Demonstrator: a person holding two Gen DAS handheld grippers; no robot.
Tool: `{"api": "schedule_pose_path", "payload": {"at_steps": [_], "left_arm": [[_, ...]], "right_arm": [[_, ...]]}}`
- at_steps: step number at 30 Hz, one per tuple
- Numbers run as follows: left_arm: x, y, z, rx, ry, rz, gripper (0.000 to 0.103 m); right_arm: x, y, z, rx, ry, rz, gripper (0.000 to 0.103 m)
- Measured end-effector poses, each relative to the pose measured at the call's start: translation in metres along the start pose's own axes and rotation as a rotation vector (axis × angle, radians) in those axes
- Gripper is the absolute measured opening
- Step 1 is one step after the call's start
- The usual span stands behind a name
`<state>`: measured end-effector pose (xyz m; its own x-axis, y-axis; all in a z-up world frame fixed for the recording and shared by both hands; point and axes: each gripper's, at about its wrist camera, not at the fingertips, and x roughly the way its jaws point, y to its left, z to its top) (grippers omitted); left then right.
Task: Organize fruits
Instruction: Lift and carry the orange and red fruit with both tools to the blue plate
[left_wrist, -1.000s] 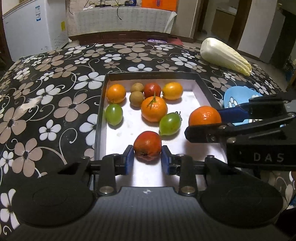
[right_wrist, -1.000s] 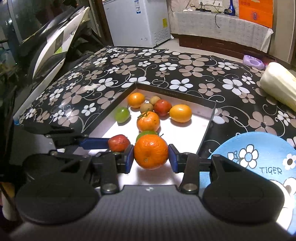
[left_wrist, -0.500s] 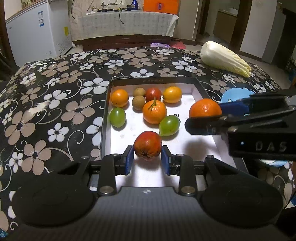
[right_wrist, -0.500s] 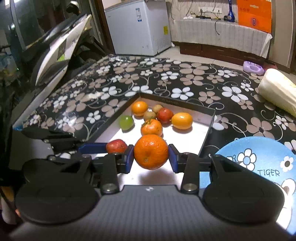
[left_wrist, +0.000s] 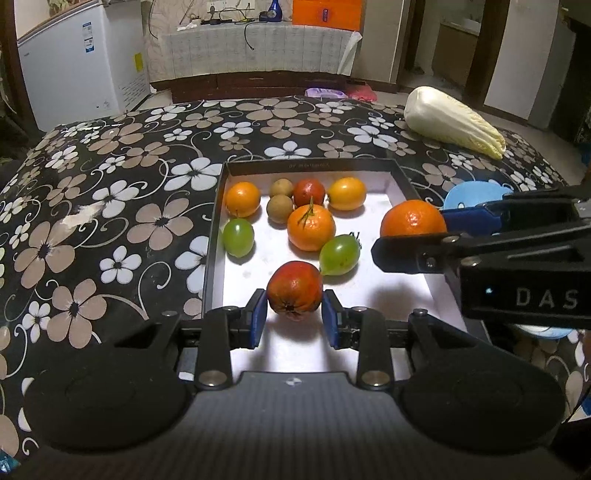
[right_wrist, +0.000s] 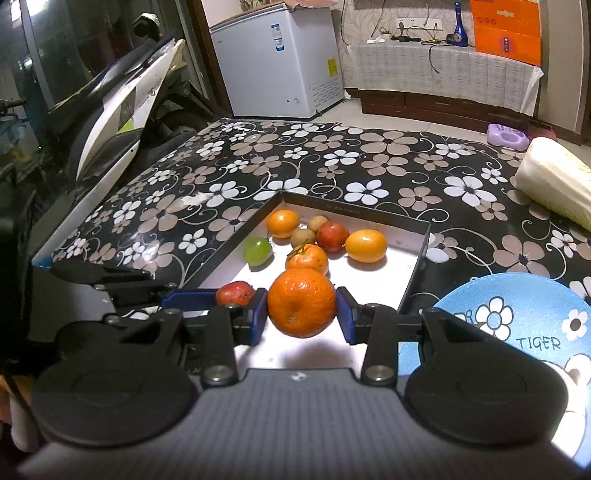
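A black-walled tray (left_wrist: 310, 165) with a white floor holds several fruits: oranges, two green ones (left_wrist: 238, 236), small brown ones and a red one. My left gripper (left_wrist: 294, 314) is shut on a red fruit (left_wrist: 294, 290) over the tray's near end. My right gripper (right_wrist: 301, 314) is shut on an orange (right_wrist: 301, 302), held clear above the tray floor (right_wrist: 376, 280) with its shadow below. In the left wrist view, that orange (left_wrist: 413, 218) and the right gripper show from the side over the tray's right wall. The right wrist view shows the red fruit (right_wrist: 234, 292) at the left.
A blue flowered plate (right_wrist: 517, 314) lies right of the tray. A napa cabbage (left_wrist: 450, 120) rests at the far right of the floral tablecloth (left_wrist: 110, 206). A white freezer (right_wrist: 280, 62) and a scooter (right_wrist: 122, 103) stand beyond the table's left side.
Both views have drawn back a little from the tray, showing more of the room. Each gripper keeps the same hold on its fruit.
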<state>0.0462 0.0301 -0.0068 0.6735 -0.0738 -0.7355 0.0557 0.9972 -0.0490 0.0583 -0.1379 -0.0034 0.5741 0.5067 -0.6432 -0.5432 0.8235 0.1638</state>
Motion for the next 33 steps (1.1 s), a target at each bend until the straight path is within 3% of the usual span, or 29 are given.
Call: {"api": "schedule_pose_path", "payload": {"at_steps": [15,33], "left_arm": [[-0.001,-0.006,0.002,-0.002,-0.007,0.031,0.037],[-0.003,-0.028,0.008,0.012,-0.017,-0.001,0.037]], "right_arm": [[-0.008,-0.002,0.002,0.013,-0.022,0.009,0.043],[-0.021,-0.011,0.0,0.033,-0.048,0.005,0.043]]}}
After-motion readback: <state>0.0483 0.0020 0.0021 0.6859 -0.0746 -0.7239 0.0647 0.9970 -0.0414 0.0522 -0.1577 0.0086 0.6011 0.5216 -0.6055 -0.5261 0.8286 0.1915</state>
